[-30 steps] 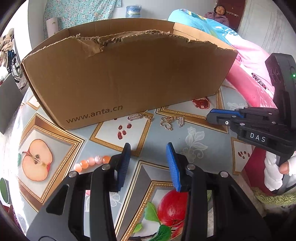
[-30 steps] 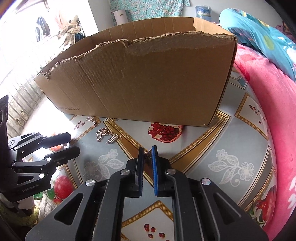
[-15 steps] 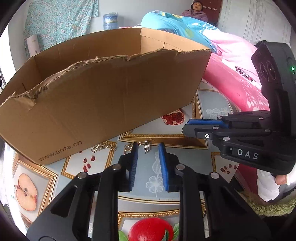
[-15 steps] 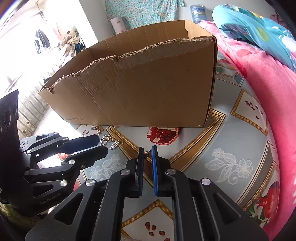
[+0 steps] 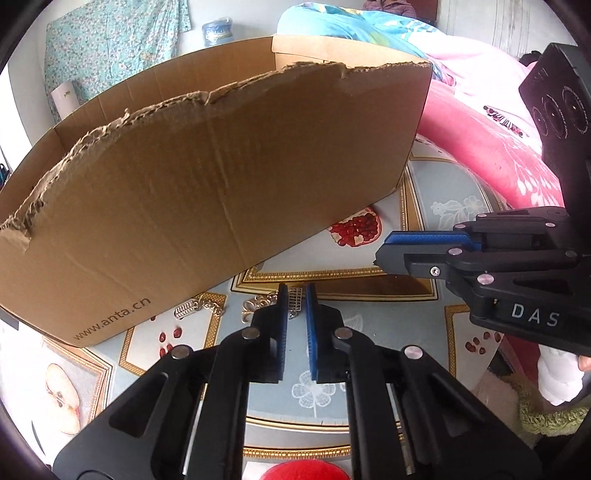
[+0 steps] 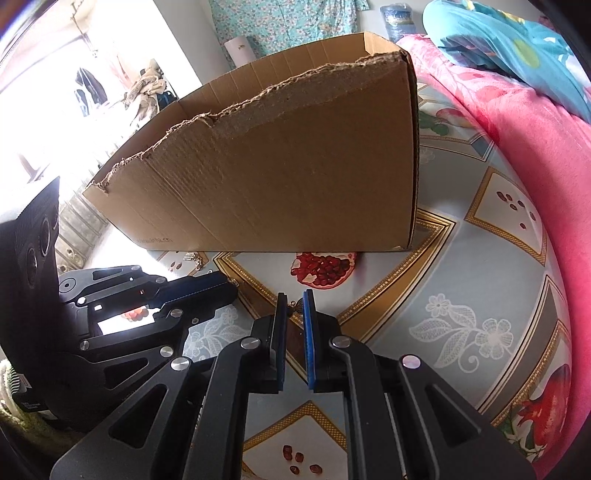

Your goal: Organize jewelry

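A brown cardboard box [image 5: 207, 192] stands on the patterned tablecloth; it also shows in the right wrist view [image 6: 288, 177]. Silver jewelry lies in front of it: a ridged clip [image 5: 184, 309], a chain with a knot charm [image 5: 255, 304] and a small ridged charm [image 5: 295, 300]. My left gripper [image 5: 295, 295] has its jaws nearly closed around the ridged charm. My right gripper [image 6: 294, 302] is shut on a small dark jewelry piece [image 6: 295, 305] at its tips, just above the cloth. The right gripper also shows in the left wrist view [image 5: 391, 254].
A pink blanket [image 6: 535, 122] and bedding border the table on the right. Orange beads [image 6: 133, 314] show behind the left gripper body [image 6: 110, 325]. A white roll [image 6: 240, 50] and a water jug [image 6: 397, 18] stand beyond the box.
My left gripper moved right from the orange beads to the silver pieces and narrowed its jaws around the ridged charm. The right gripper stayed shut, shifting slightly.
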Demonstrator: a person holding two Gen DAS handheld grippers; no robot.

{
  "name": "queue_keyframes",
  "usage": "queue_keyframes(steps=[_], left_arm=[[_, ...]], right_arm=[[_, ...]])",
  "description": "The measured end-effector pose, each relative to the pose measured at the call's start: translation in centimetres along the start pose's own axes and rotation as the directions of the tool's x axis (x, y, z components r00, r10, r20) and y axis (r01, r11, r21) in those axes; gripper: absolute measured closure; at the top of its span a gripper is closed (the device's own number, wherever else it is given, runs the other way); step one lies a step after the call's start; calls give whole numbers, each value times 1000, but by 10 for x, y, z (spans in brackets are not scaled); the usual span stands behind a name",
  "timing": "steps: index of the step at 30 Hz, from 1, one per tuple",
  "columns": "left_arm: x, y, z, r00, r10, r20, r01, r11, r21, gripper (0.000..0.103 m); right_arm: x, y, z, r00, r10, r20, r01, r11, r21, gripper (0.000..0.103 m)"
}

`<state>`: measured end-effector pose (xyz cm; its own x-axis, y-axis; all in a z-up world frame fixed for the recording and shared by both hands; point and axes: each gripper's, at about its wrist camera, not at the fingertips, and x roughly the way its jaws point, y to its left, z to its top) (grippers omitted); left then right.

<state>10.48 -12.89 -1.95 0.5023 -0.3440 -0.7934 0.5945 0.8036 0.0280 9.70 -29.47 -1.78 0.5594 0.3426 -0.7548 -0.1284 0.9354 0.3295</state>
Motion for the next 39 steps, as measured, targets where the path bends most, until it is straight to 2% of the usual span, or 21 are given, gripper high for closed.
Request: queue_keyframes(steps=[13,20,23,27,29,31,34,39], left_arm=[[-14,5,-5,1000,-23,15,23,999,-33,99],[-60,13,-4,994,-21,110,26,999,-45,99],[-91,20,2,983,-30,179,40,998,-57,99],[-126,30,22,959,-53,278,75,995,-72,99],[-135,37,33,946,-48,320,75,995,-72,99],[-135,42,45,942,-33,335,60,996,-70,99],[-120,54,62,949,-30,315,59,995,-83,99],[-76,75,83,973,-23,228,55,989,-137,99]], right_arm=[[-11,0,0,999,18,31,-18,1000,3,94],[-42,19,5,995,23,97,-20,999,-39,94],[-61,32,14,988,40,150,-30,997,-66,94],[-87,49,34,970,72,233,-45,992,-117,94],[-94,57,46,959,89,269,-52,988,-144,94],[-94,65,62,952,96,290,-50,986,-162,94],[-82,72,85,953,73,295,-19,983,-182,94],[-41,72,113,978,21,208,14,986,-168,94]])
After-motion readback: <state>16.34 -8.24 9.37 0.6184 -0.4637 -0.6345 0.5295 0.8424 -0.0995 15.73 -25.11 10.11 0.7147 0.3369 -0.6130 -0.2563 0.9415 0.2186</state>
